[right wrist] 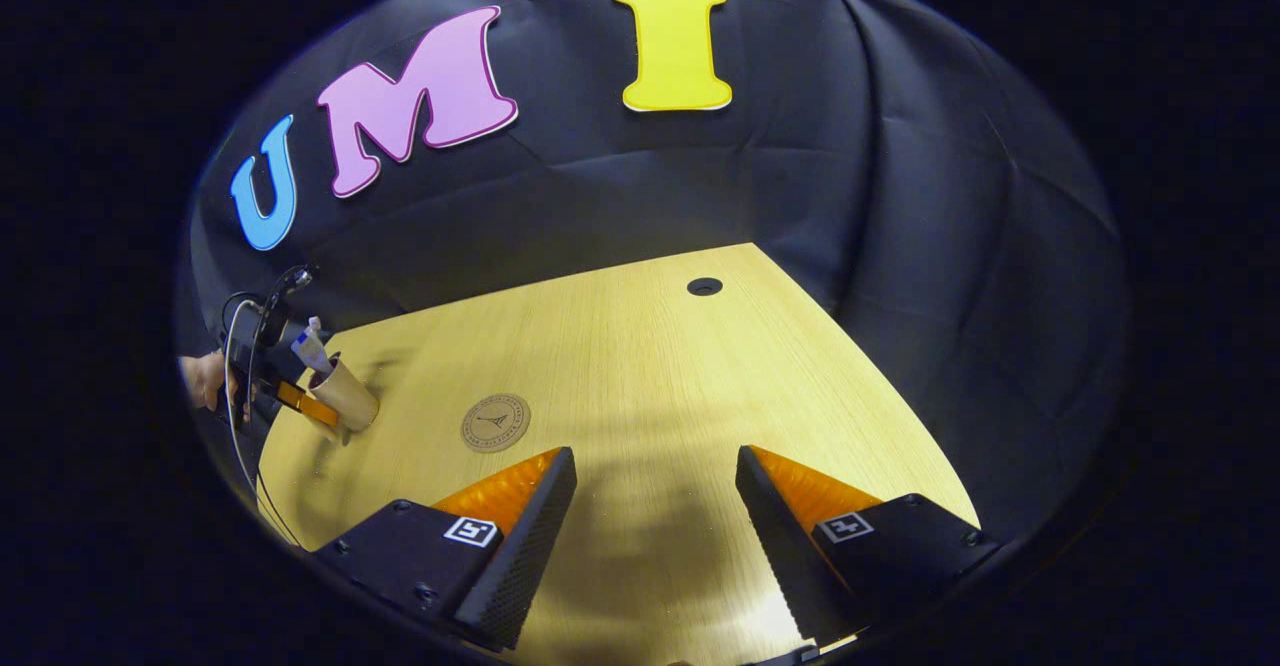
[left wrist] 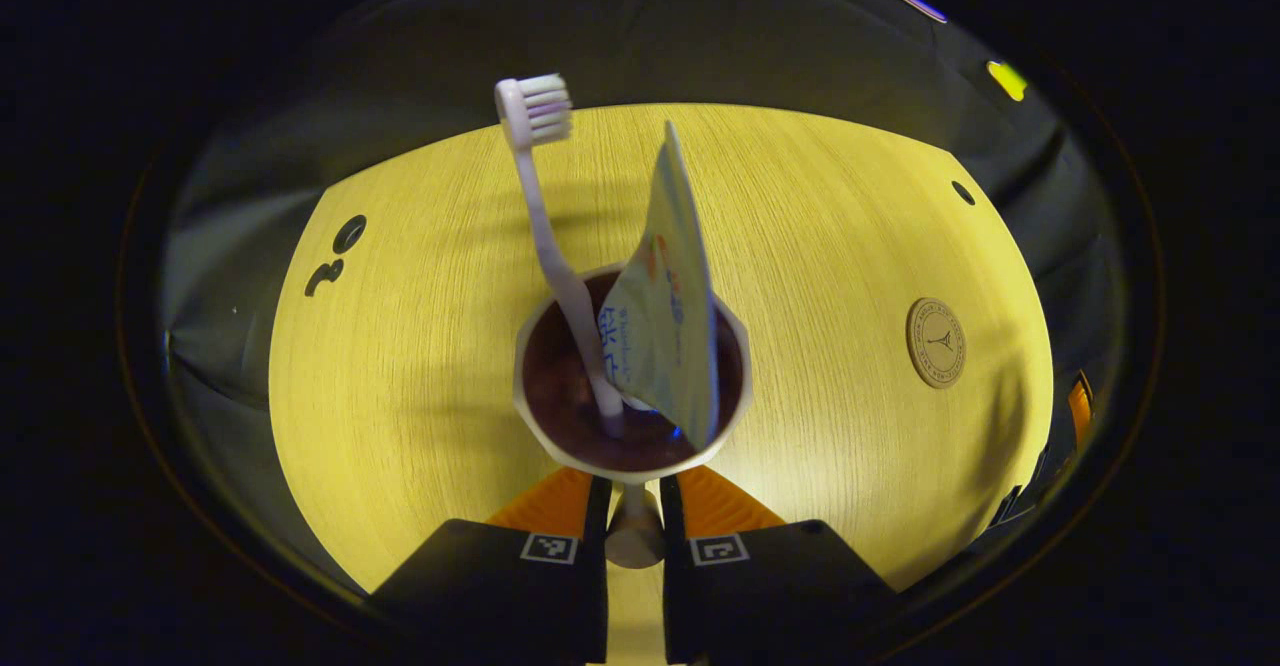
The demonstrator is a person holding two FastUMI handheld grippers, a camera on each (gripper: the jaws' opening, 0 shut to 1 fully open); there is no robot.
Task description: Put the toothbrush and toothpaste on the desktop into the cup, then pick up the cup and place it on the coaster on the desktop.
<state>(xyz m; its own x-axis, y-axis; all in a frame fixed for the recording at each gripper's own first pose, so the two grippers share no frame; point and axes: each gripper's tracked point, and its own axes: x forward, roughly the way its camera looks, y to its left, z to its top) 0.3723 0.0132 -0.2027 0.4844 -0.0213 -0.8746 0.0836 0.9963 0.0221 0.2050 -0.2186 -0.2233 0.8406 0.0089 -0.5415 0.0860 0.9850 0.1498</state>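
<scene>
We see the cup (left wrist: 632,378) dead ahead of our left gripper (left wrist: 634,526), its handle caught between the two fingers, which are clenched on it from either side. Inside the cup stand the toothbrush (left wrist: 548,236), leaning away to the left with its bristles up, and the toothpaste (left wrist: 668,296), upright against the right side of the rim. The coaster (left wrist: 936,342) lies flat on the desk (left wrist: 420,346), well apart to the right of the cup. From our right gripper (right wrist: 655,506) the fingers are spread wide with nothing between them, held above the desk. The coaster (right wrist: 495,422) sits just ahead and left of them, and farther left the cup (right wrist: 345,394) hangs tilted in the left gripper (right wrist: 305,408), a hand (right wrist: 205,381) behind it.
</scene>
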